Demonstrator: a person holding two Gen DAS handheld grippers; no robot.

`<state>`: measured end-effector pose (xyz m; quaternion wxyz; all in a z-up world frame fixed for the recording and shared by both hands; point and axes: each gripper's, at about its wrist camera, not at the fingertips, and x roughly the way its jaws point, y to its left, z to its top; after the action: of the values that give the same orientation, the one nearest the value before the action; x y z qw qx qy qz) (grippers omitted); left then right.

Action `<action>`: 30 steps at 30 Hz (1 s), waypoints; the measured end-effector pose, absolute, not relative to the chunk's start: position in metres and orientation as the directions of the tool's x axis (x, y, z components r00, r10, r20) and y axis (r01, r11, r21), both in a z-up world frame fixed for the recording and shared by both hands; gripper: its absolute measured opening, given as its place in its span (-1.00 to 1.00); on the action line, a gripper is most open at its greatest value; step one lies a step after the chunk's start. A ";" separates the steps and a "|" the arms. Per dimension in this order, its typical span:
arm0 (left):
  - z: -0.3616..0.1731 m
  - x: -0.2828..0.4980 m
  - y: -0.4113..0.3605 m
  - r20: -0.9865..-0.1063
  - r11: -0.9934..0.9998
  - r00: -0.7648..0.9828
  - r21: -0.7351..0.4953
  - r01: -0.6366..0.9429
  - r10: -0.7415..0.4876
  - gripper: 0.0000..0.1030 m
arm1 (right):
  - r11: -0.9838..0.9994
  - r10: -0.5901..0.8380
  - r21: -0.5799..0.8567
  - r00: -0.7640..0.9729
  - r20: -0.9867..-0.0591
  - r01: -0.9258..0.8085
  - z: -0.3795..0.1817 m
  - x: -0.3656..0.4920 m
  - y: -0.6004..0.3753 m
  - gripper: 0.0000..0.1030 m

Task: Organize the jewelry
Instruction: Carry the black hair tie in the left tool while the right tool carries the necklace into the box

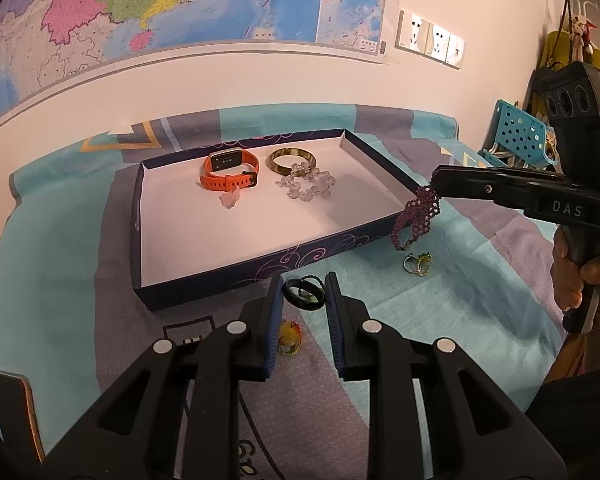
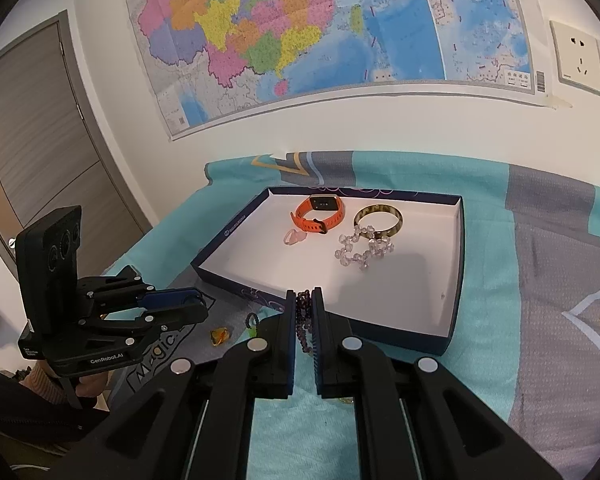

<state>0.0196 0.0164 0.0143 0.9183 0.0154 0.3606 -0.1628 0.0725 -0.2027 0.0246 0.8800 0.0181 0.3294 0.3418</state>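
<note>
- Left wrist view: my left gripper (image 1: 303, 294) has its jaws a little apart, and a black ring (image 1: 303, 294) sits in the gap between the blue pads; I cannot tell whether they press on it.
- Same view: my right gripper (image 1: 436, 184) comes in from the right with its jaws pinched on a purple beaded bracelet (image 1: 417, 216), a woven band of small dark-violet beads that hangs in a loop just outside the right wall of the tray (image 1: 260, 268).
- Same view, on the cloth (image 1: 440, 312): a cluster of gold rings (image 1: 417, 264) with green stones lies below the bracelet; a yellow-orange piece (image 1: 289, 338) lies between my left fingers.
- Same view, in the tray, shallow, white inside, dark blue outside: an orange watch (image 1: 230, 174), a brownish bangle (image 1: 290, 160), a clear crystal bracelet (image 1: 308, 186), and a small pale pink piece (image 1: 230, 200).
- Right wrist view: my right gripper (image 2: 303, 310) is almost fully closed on the purple beaded bracelet (image 2: 303, 316), whose strand runs down between the pads, over the tray's near wall (image 2: 380, 330).
- Same view: my left gripper (image 2: 198, 304) is low over the cloth (image 2: 492, 280) at left, near an amber piece (image 2: 220, 336).
- Same view: the orange watch (image 2: 320, 216), bangle (image 2: 378, 220) and crystal bracelet (image 2: 360, 250) lie toward the tray's far side.
</note>
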 end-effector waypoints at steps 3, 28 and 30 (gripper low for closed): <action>0.014 0.020 0.016 -0.667 0.947 0.688 -0.089 0.308 -0.286 -0.58 | 0.767 0.613 0.259 0.551 -0.565 -0.587 0.026 0.073 -0.202 -0.89; 0.021 0.027 0.010 -0.657 0.945 0.695 -0.084 0.317 -0.292 -0.58 | 0.763 0.620 0.258 0.558 -0.551 -0.592 0.030 0.079 -0.197 -0.89; 0.021 0.027 0.010 -0.655 0.945 0.697 -0.081 0.318 -0.291 -0.58 | 0.763 0.620 0.257 0.559 -0.551 -0.593 0.030 0.079 -0.197 -0.89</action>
<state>0.0272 0.0095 0.0214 0.9210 0.0191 0.3522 -0.1654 0.0788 -0.1967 0.0304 0.8826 0.0208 0.3202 0.3435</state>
